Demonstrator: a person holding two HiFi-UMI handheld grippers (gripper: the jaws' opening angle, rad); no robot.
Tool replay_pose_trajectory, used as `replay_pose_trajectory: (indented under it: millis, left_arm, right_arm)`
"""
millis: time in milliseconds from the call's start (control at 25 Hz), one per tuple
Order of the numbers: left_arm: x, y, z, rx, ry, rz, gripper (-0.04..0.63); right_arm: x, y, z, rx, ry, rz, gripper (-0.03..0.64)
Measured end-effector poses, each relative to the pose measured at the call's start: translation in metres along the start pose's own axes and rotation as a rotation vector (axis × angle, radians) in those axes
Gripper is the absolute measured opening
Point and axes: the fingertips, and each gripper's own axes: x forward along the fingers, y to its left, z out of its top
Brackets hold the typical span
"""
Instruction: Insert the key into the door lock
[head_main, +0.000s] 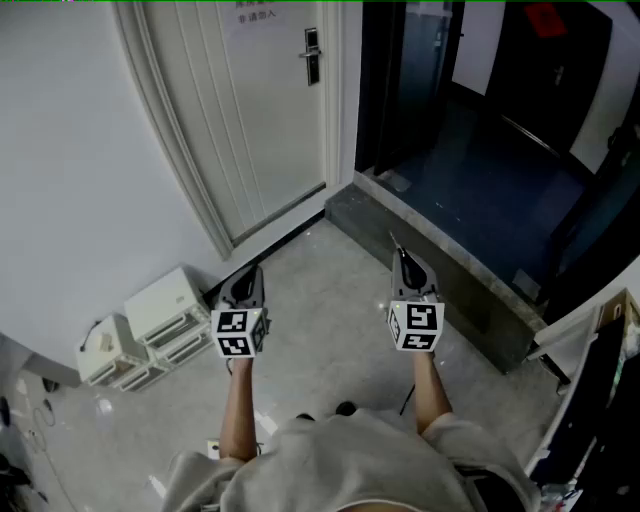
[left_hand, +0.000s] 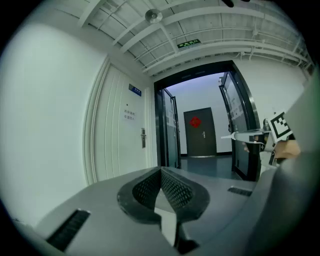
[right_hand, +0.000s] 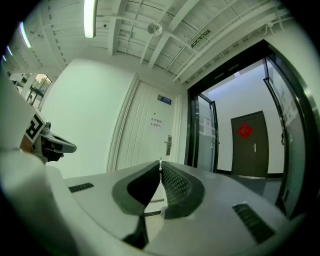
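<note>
As both forearms reach straight out from the torso, side by side and roughly parallel, I've got the L gripper (head_main: 252, 272) and R gripper (head_main: 400, 258) held about level over the grey floor (head_main: 330, 300), marker cubes facing up at the head cam. L gripper (left_hand: 161, 171): pads pressed together, tips meeting, nothing btwn them. R gripper (right_hand: 160, 167): jaws pinched on the key (right_hand: 160, 161), just a thin metal sliver poking out past the tips; from the L gripper view the key (left_hand: 229, 136) sticks out forward like a small blade, and in the head view it's a fine line (head_main: 394, 243) ahead of the jaws. Both wrists straight, no visible roll. The door lock (head_main: 312, 55) w/ its handle sits on the white door (head_main: 250, 110), ahead and to the L, well apart from the key; the R gripper view shows the lock (right_hand: 169, 145) just R of the tips' line. White boxes (head_main: 150, 330) by the wall, L of the L arm.
</note>
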Motion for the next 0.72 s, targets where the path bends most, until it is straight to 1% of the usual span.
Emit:
replay_pose_trajectory:
  millis: [360, 720]
  left_arm:
    - [0.000, -0.003, -0.001, 0.004, 0.013, 0.000, 0.017]
    - [0.008, -0.015, 0.004, 0.018, 0.015, 0.001, 0.017]
  right_arm:
    - [0.002, 0.002, -0.002, 0.003, 0.010, 0.018, 0.030]
    - [0.006, -0.009, -0.006, 0.020, 0.009, 0.037, 0.029]
